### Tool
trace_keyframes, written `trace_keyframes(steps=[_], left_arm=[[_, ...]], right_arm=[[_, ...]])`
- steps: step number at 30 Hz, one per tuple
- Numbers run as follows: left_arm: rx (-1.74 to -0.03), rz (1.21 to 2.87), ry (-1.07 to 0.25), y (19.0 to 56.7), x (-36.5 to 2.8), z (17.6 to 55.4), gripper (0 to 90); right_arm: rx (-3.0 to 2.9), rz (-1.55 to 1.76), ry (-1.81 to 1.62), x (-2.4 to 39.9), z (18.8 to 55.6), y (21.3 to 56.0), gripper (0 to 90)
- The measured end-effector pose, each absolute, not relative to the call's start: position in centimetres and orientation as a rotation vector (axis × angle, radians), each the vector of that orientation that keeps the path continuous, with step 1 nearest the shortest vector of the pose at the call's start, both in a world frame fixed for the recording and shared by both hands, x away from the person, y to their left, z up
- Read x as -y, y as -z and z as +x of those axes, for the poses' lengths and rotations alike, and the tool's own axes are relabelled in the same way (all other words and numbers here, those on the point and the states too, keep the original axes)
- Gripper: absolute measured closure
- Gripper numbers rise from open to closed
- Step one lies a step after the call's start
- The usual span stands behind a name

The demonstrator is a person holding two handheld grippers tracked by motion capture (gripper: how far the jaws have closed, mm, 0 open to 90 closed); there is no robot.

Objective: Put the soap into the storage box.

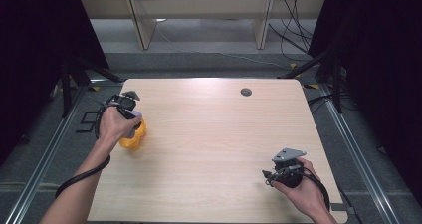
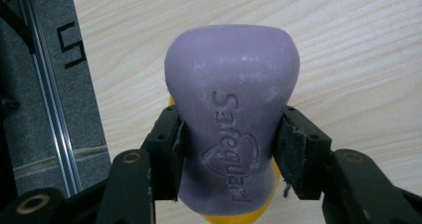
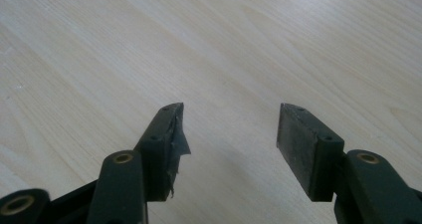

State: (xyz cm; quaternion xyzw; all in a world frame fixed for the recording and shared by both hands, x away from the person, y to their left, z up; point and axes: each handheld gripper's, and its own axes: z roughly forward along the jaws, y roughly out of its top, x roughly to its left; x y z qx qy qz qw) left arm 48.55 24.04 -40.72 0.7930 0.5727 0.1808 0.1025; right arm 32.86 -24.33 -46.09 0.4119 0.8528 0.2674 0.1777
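A purple bar of soap [image 2: 231, 119], stamped "Safeguard", sits between the jaws of my left gripper [image 2: 230, 152], whose pads press on its narrow waist. Under the soap a yellow object [image 2: 234, 218] peeks out; from the high view that yellow object [image 1: 134, 139] rests on the table [image 1: 214, 129] near the left edge, partly covered by the hand, with my left gripper [image 1: 130, 120] pointing down over it. My right gripper [image 3: 229, 134] hovers low over bare wood with its jaws apart and nothing between them. In the high view my right gripper [image 1: 271, 176] is near the front right corner.
A round grey cable port [image 1: 246, 91] is set in the table near its far edge. Metal rails and dark floor [image 2: 50, 109] run beside the table's left edge. Cables and stand legs lie on the floor beyond the far corners.
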Motion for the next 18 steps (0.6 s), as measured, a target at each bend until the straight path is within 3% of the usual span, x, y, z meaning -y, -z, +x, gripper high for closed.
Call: trace_keyframes(steps=[18], left_arm=[[-1.683, 2.380, -0.528, 42.3, -24.2, 48.8, 49.2]], right_arm=[[-2.422, 1.164, -0.750, 24.3, 32.9, 46.1, 44.5]])
